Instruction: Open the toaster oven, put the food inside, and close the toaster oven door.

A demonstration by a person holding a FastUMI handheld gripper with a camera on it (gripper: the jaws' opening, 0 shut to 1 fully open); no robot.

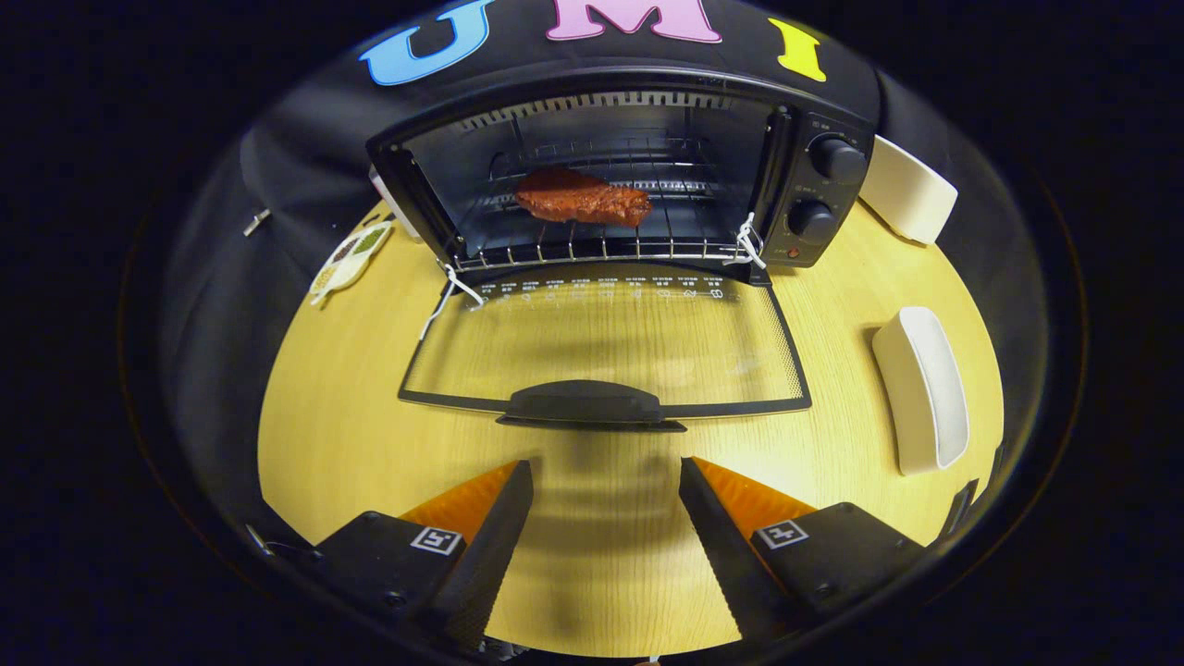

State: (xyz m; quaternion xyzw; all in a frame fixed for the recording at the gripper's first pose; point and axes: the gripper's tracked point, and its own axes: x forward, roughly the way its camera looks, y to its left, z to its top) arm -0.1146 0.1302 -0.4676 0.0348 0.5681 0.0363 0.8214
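Toaster oven (629, 176) sits wide open on wooden desk (351, 435), glass door (606, 347) flat down, white print along hinge edge too tiny to read. Reddish steak-looking food (581, 197) already on wire rack (601, 248) inside. Gripper (606, 486) spread wide, holding nothing, fingers just short of door handle (587, 405). White dish (920, 388) off beside door.

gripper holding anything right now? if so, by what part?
Nothing held. The hand-held gripper is open, fingers apart over the table, short of the oven door's handle. The meat sits on the oven rack.
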